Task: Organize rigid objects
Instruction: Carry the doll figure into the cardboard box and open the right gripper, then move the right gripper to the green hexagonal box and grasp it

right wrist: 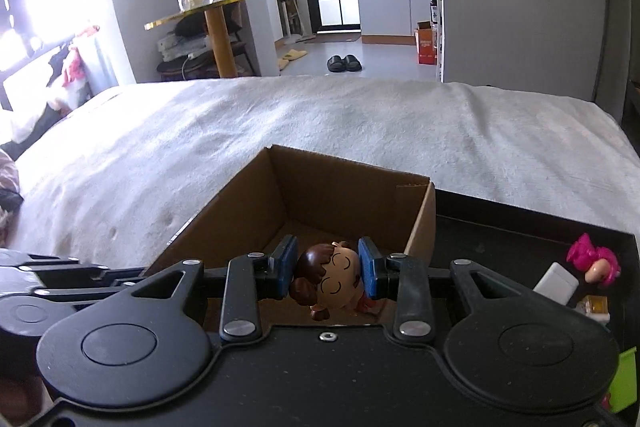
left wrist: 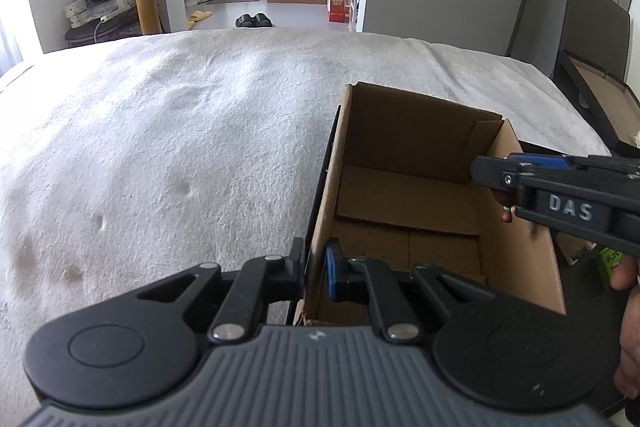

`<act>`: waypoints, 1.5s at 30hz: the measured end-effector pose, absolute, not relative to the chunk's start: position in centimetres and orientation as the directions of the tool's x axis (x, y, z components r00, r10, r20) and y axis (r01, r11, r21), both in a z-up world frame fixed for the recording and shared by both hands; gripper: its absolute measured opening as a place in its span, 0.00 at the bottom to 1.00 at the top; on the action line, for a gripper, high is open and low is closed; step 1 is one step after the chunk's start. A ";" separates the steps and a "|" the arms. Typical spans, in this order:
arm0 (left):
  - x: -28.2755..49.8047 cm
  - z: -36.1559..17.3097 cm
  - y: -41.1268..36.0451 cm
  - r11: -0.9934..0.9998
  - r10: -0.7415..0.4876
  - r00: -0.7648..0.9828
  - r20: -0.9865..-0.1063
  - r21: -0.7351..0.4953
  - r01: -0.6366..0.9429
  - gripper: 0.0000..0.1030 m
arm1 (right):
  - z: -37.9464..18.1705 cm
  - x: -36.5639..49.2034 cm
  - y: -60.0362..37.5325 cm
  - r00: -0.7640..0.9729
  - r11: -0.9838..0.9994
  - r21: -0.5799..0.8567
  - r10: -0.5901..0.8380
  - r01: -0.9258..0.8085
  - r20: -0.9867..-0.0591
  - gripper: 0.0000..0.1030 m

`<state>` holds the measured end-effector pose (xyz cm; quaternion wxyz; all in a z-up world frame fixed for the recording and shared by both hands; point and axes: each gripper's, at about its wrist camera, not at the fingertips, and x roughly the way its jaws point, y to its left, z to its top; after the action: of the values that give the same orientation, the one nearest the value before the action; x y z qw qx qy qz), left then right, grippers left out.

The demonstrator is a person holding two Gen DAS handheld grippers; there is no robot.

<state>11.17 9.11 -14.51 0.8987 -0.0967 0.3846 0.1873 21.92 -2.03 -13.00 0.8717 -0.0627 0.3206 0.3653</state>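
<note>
Right gripper point(right wrist: 327, 273) was clamping a cartoon figurine point(right wrist: 333, 277) over the cardboard box point(right wrist: 256, 187), left gripper point(left wrist: 316, 269) pinching its wall, so it'd probably tip if tugged.

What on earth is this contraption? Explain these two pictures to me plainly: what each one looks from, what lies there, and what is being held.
No robot here: a person holds a two-fingered tool in each hand, with a camera on each looking along its fingers.

The left wrist view shows the left tool clamped on the wall of an open cardboard box, steadying it on a white blanket. The right tool enters from the right.

The right wrist view shows the right tool shut on a small cartoon figurine with brown hair, held over the same box. Beside the box, on a black tray, lie a pink-haired figurine and a small white block.
</note>
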 end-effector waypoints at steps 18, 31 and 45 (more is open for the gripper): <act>11.9 -13.8 8.0 0.894 0.333 0.587 -0.738 0.048 -0.446 0.29 | -12.3 21.5 -6.1 0.584 0.791 0.138 0.545 -0.596 -0.602 0.65; 13.0 -13.5 5.2 0.889 0.420 0.568 -0.708 0.196 -0.414 0.80 | -13.7 21.8 -11.7 0.591 0.844 0.213 0.505 -0.493 -0.629 0.67; 14.4 -13.2 2.5 0.886 0.449 0.563 -0.694 0.267 -0.378 0.84 | -15.7 21.9 -16.4 0.615 0.887 0.213 0.441 -0.409 -0.654 0.87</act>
<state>14.44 2.51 -13.16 0.8830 0.0439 0.4044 0.2343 21.92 -16.37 -15.71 0.8984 0.0213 0.3695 0.2364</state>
